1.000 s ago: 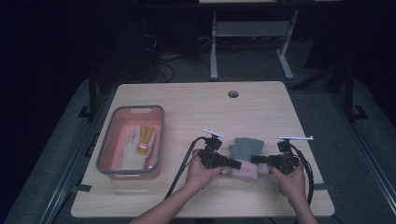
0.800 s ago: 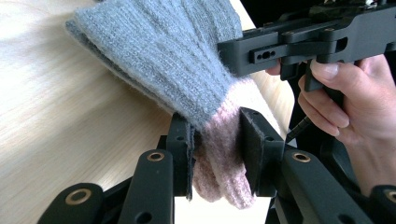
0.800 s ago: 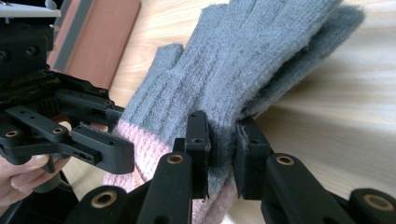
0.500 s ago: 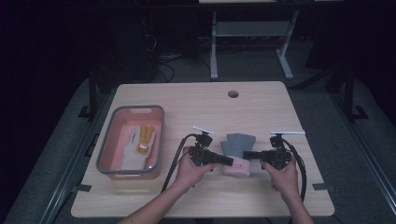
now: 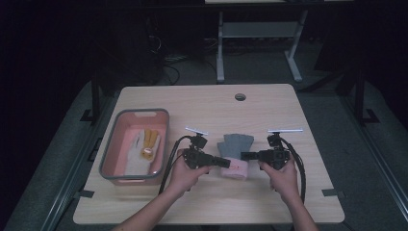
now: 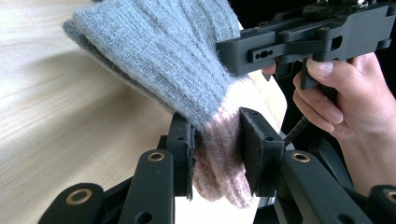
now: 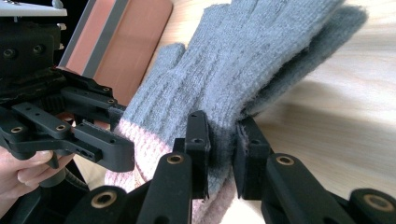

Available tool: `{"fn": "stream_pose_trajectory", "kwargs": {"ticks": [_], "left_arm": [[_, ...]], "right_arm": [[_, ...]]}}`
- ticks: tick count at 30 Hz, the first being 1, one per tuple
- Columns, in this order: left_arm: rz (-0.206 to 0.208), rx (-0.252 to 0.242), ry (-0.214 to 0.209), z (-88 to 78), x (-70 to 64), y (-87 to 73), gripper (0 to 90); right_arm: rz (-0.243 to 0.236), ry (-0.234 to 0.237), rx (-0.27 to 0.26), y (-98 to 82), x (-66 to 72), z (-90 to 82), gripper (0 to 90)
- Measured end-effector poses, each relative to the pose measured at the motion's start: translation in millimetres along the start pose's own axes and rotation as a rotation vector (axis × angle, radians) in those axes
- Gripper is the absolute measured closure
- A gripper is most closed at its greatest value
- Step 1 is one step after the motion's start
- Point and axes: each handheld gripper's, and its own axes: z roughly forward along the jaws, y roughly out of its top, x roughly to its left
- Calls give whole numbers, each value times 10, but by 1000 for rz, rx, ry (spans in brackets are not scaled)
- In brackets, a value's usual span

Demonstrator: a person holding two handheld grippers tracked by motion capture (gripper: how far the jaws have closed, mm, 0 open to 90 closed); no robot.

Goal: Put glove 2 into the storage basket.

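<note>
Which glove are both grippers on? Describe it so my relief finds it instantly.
On the wooden table, look right of the pink bin, between the left gripper and the right gripper. The grey glove has a pink cuff, unlike the white and yellow gloves lying in the bin.

Dim room, grey floor (image 5: 337,115), wooden table (image 5: 202,101).

overhead view; two close, opposed glove (image 5: 234,153) views
</note>
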Motion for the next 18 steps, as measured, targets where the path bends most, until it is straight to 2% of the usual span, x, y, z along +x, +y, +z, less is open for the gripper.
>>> {"fn": "stream_pose_trajectory", "kwargs": {"ticks": [14, 18], "left_arm": [[-3, -19, 9, -180, 17, -6, 673], [8, -17, 11, -207, 27, -9, 673]], "right_arm": [[-23, 12, 13, 96, 152, 90, 776], [-21, 21, 18, 103, 168, 115, 776]]}}
